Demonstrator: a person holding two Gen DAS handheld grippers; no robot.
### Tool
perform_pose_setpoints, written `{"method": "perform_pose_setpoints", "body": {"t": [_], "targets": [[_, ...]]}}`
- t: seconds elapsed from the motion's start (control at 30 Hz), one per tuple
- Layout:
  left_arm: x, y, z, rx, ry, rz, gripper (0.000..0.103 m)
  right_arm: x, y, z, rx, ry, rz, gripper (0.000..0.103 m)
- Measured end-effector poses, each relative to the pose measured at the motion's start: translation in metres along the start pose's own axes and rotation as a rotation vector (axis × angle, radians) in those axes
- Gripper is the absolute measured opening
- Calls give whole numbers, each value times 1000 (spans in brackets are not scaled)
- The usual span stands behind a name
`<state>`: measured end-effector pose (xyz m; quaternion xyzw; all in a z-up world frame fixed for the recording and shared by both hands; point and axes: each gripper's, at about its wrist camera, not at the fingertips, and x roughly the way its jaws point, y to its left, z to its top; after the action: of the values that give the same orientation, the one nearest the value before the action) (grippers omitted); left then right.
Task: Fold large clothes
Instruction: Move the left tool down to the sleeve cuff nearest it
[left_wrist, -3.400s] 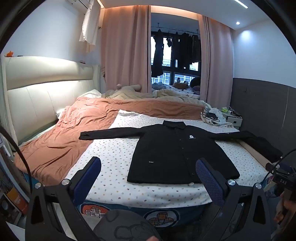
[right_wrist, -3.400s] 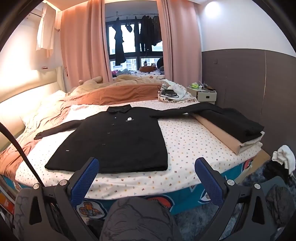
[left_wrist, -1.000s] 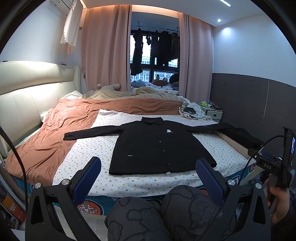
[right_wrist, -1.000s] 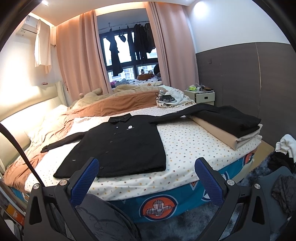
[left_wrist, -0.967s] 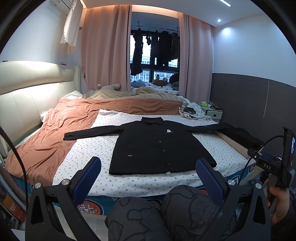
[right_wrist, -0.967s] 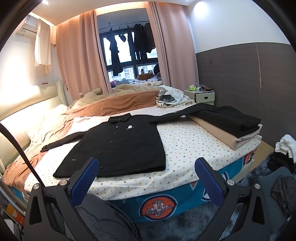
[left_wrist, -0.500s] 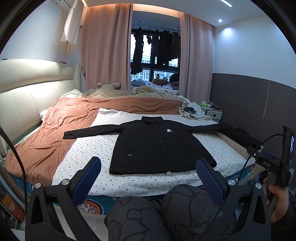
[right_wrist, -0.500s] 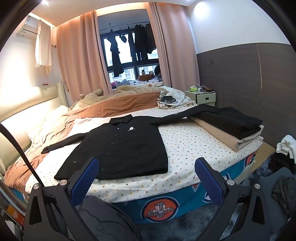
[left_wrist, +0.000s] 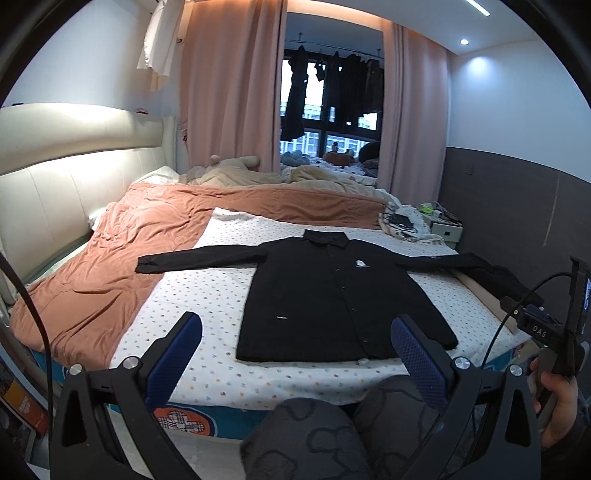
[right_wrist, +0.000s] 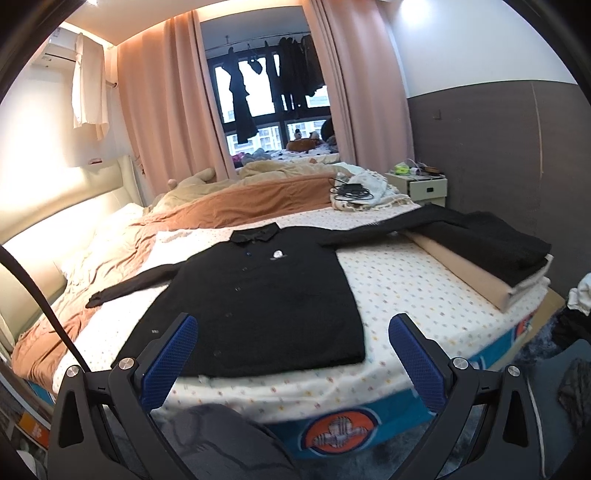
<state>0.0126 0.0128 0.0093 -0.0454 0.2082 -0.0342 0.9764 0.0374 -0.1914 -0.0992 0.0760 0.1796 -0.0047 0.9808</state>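
Note:
A black long-sleeved button shirt lies flat and face up on the dotted white sheet, sleeves spread to both sides. Its right sleeve reaches onto a stack of folded clothes. My left gripper hangs open above the bed's foot, short of the shirt's hem. My right gripper is open too, near the hem, holding nothing. A hand grips the right tool's handle at the left wrist view's right edge.
An orange blanket covers the bed's left and far side. A padded headboard is at left. A bedside cabinet and a bundle with cables sit at far right. The person's knees are below the grippers. Clothes lie on the floor.
Both grippers have moved nearer the bed again and tilted slightly down, so the shirt looks larger. Both stay open and the shirt has not moved.

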Motion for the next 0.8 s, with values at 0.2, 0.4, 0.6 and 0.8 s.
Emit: {"method": "perform_pose_setpoints", "body": {"t": [0.2, 0.4, 0.6, 0.8], "targets": [[23, 23, 14, -32, -32, 82, 103, 40, 18, 22, -33, -2, 59, 103], [58, 52, 35, -59, -1, 130, 103, 91, 30, 39, -65, 29, 114, 103], [101, 82, 51, -88, 44, 171, 103, 142, 35, 59, -77, 72, 167, 103], [143, 114, 62, -128, 81, 199, 103, 192, 41, 82, -57, 102, 195, 103]]}}
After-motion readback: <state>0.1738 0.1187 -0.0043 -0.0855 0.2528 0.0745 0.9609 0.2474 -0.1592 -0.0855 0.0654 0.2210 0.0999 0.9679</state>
